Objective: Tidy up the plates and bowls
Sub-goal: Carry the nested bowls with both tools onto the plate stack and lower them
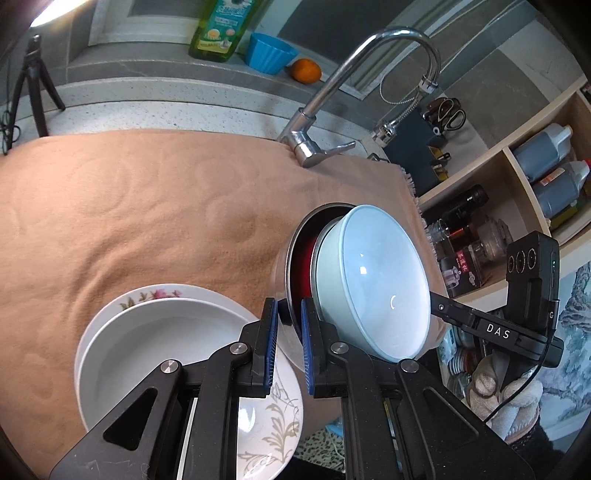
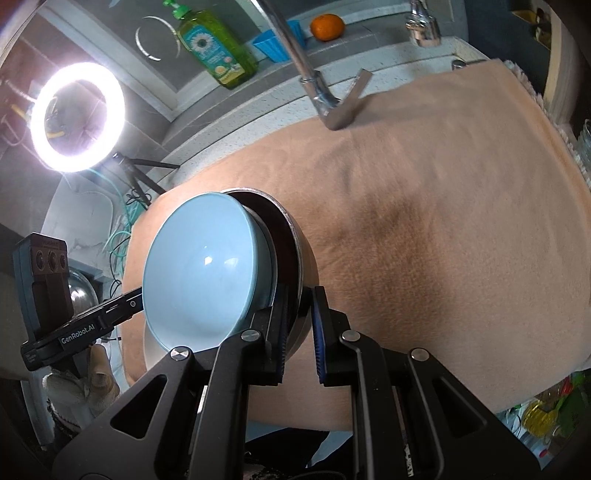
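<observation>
A light blue bowl (image 1: 373, 284) sits nested in a metal bowl (image 1: 295, 258) with a dark red inside. Both are lifted and tilted above the tan towel (image 1: 147, 206). My left gripper (image 1: 288, 339) is shut on the metal bowl's rim on one side. My right gripper (image 2: 299, 332) is shut on the same metal bowl's rim (image 2: 295, 236) on the opposite side, with the blue bowl (image 2: 207, 273) to its left. A stack of white plates (image 1: 159, 343), the lower ones flower-patterned, lies on the towel below my left gripper.
A chrome faucet (image 1: 332, 110) stands at the towel's far edge. Behind it are a green soap bottle (image 1: 218, 29), a blue cup (image 1: 269, 51) and an orange (image 1: 306, 70). Shelves with bottles (image 1: 546, 166) are on the right. A ring light (image 2: 77, 114) on a tripod stands left.
</observation>
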The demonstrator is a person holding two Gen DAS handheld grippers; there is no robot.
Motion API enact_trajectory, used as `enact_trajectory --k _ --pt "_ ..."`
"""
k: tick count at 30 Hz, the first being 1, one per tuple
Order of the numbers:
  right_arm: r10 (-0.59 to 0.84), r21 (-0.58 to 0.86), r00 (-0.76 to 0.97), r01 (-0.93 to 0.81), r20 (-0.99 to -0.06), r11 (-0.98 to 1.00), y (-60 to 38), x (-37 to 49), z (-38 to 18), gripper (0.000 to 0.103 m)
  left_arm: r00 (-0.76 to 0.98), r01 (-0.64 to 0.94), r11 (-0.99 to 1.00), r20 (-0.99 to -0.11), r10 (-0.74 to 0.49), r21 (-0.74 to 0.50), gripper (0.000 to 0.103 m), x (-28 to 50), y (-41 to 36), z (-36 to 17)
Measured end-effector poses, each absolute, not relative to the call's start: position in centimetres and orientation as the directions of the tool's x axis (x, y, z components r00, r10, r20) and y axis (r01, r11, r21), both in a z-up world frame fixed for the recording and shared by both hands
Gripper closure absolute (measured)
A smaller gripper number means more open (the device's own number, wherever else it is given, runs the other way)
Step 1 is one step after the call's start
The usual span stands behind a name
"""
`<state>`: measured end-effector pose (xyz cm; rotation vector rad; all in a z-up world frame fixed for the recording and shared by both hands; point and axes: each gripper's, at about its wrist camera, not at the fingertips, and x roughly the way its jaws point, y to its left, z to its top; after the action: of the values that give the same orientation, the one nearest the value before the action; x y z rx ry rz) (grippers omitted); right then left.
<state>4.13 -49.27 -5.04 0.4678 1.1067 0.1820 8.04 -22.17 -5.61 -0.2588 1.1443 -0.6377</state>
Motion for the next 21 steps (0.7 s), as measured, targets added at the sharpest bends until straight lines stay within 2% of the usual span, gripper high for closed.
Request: enact_trajectory --k 21 --pt "0.431 0.454 0.386 -0.033 -0.816 0.890 -41.2 4.0 -4.8 0.090 0.327 0.229 0.830 -0.763 -0.558 -0.509 0.094 5.5 -14.4 -5.3"
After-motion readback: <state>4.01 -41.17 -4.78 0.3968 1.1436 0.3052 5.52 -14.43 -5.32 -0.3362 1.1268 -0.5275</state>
